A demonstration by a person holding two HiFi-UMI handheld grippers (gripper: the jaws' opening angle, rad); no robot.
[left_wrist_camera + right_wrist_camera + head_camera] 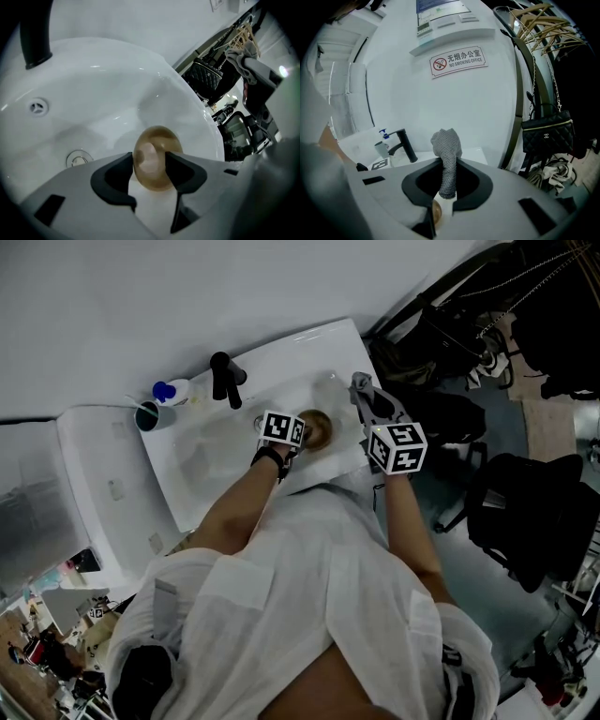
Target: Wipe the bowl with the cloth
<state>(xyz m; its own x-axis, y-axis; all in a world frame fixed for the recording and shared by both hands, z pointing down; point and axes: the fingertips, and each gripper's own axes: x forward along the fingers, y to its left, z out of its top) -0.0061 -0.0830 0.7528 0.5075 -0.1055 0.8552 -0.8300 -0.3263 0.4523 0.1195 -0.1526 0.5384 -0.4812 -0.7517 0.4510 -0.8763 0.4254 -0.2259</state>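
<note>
left gripper point(149, 163): pointed steeply down into the sink. Jaws spread wide, black pads on grey plastic fingers. The bowl shows in the gap between the tips. Can't confirm the pads press on it, so it reads as open around it, not clamped.
bowl point(154, 149): small and round, amber-brown, with a smooth glossy surface and a pale patch in the hollow. It is down in the basin, apart from the drain, on the side nearer the person in the head view.
right gripper point(446, 188): held above the sink's right edge. Jaws closed tight on the cloth, nothing else in them.
cloth point(446, 150): grey, with a coarse waffle/knit weave. It is pinched as a narrow strip low down and bunches into a rounded wad above the tips. Clear of the bowl, no contact.
sink point(117, 84): white glazed ceramic with a smooth rounded basin and soft highlights.
faucet point(223, 377): matte black, a cylindrical post at the back rim.
drain point(78, 158): round metal ring at the basin bottom.
overflow hole point(38, 106): small round chrome fitting on the basin wall.
soap bottle point(174, 390): white body with a blue pump top, on the back rim left of the faucet.
cup point(150, 415): dark and round, just beside the soap bottle.
marker cubes point(397, 446): white faces with black square patterns, one on each gripper.
sign point(458, 61): flat rectangular plate on the white wall, red no-smoking symbol.
handbag point(547, 131): black, quilted, hanging on a chain strap to the right.
</note>
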